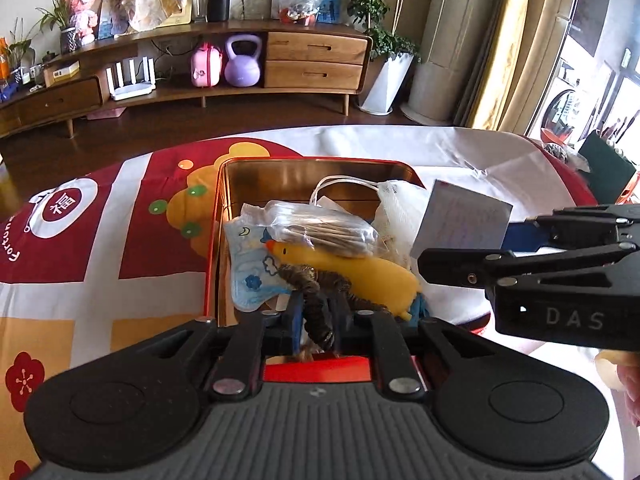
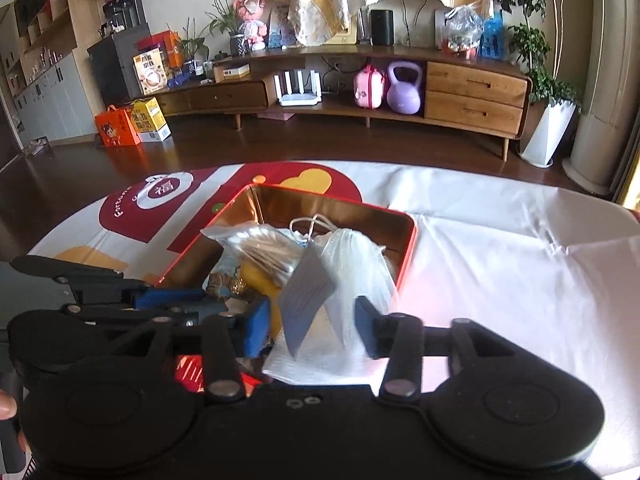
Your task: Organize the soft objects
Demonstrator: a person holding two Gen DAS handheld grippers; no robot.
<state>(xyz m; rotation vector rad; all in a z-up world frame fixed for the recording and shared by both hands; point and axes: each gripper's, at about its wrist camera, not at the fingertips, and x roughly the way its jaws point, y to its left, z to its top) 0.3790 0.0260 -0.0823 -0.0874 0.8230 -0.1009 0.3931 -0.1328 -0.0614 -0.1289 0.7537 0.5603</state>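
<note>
A red tin (image 1: 312,162) with a gold inside stands on the tablecloth and holds soft items. In it lie a yellow rubber duck toy (image 1: 360,276), a bagged pack of cotton swabs (image 1: 320,228), a blue patterned cloth (image 1: 248,264) and a white mesh bag (image 1: 396,216). My left gripper (image 1: 318,314) hangs over the tin's near end, its pads pinching a brown scrunchie (image 1: 316,300). In the right wrist view my right gripper (image 2: 313,328) stands open. The white mesh bag (image 2: 344,276) and its grey card tag (image 2: 308,296) sit loose between the blue pads (image 2: 366,328).
The tablecloth (image 1: 100,240) is red, white and yellow on the left and plain white (image 2: 500,264) on the right. Dark wood floor lies beyond the table's far edge. A long wooden cabinet (image 2: 472,96) stands against the back wall. Part of a hand (image 1: 624,380) shows at the right.
</note>
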